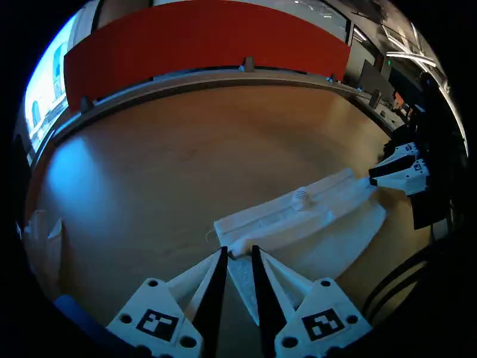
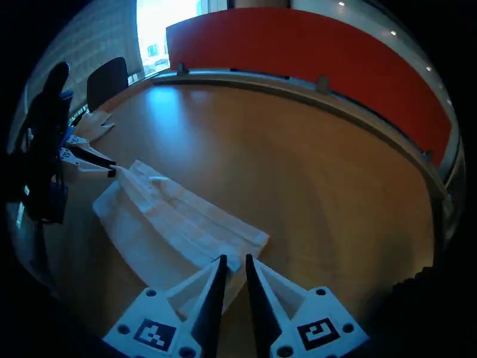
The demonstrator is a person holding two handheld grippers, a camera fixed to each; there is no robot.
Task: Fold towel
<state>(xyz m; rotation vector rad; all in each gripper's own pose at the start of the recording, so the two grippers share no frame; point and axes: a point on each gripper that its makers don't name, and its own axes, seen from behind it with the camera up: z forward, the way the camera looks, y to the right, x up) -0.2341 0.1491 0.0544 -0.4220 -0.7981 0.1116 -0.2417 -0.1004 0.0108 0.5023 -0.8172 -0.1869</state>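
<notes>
A white towel [image 1: 310, 224] lies on the wooden table [image 1: 179, 155], doubled over with a thick fold running along its far side. My left gripper [image 1: 239, 252] is at the towel's near corner, fingers almost together with cloth pinched between them. My right gripper [image 1: 374, 177] grips the opposite end of the fold. In the right gripper view the towel [image 2: 167, 218] stretches away to the left, the right gripper [image 2: 235, 259] is shut on its near corner, and the left gripper [image 2: 113, 169] holds the far corner.
A red partition [image 1: 203, 42] stands along the table's back edge. Another pale cloth [image 2: 95, 125] lies near the table's side, seen too at the left edge [image 1: 42, 232]. A dark chair [image 2: 107, 80] stands beyond it. Black cables [image 1: 405, 274] hang at the right.
</notes>
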